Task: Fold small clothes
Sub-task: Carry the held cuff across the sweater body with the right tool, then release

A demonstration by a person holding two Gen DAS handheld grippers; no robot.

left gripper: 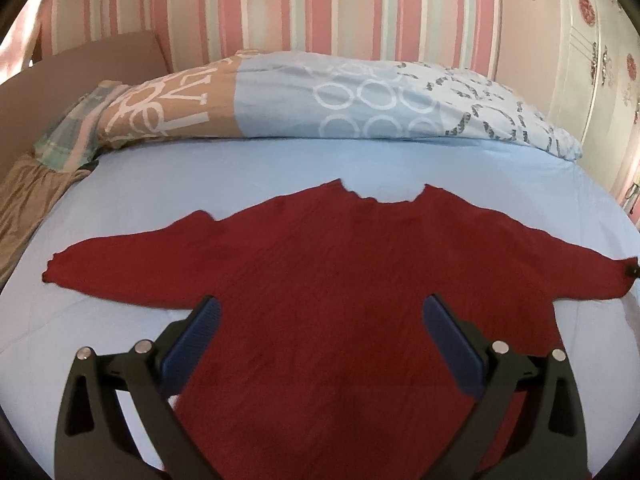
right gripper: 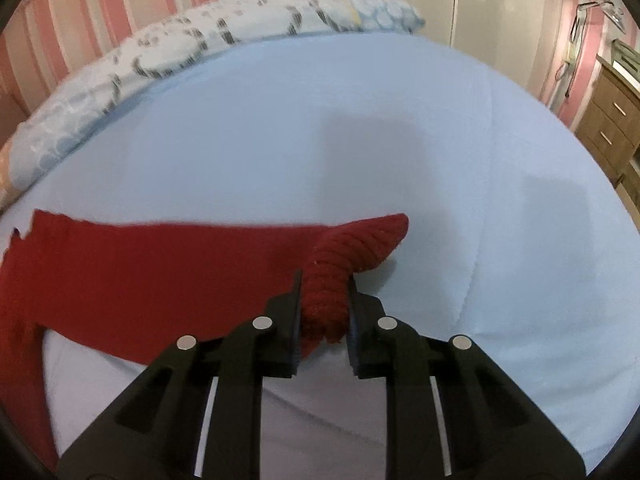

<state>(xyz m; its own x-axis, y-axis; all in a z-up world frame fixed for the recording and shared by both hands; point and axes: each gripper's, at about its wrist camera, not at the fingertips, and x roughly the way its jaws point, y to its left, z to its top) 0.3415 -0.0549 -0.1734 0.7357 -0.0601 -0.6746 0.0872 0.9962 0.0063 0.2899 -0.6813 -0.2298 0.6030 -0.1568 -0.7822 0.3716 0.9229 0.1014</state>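
Note:
A small red knit sweater [left gripper: 320, 272] lies flat on the light blue bed sheet [left gripper: 280, 164], neck toward the pillow, both sleeves spread out. My left gripper [left gripper: 320, 312] is open and empty, hovering over the sweater's body with its blue pads wide apart. In the right wrist view my right gripper [right gripper: 325, 280] is shut on the cuff end of the sweater's right sleeve [right gripper: 356, 244], bunched between the fingers and lifted slightly off the sheet [right gripper: 400, 140]. The rest of the sleeve [right gripper: 160, 264] runs off to the left.
A patterned blue and tan duvet [left gripper: 320, 100] lies rolled along the far side of the bed against the pink striped wall. A brown cloth [left gripper: 28, 200] hangs at the left edge. A wooden drawer unit [right gripper: 612, 120] stands to the right of the bed.

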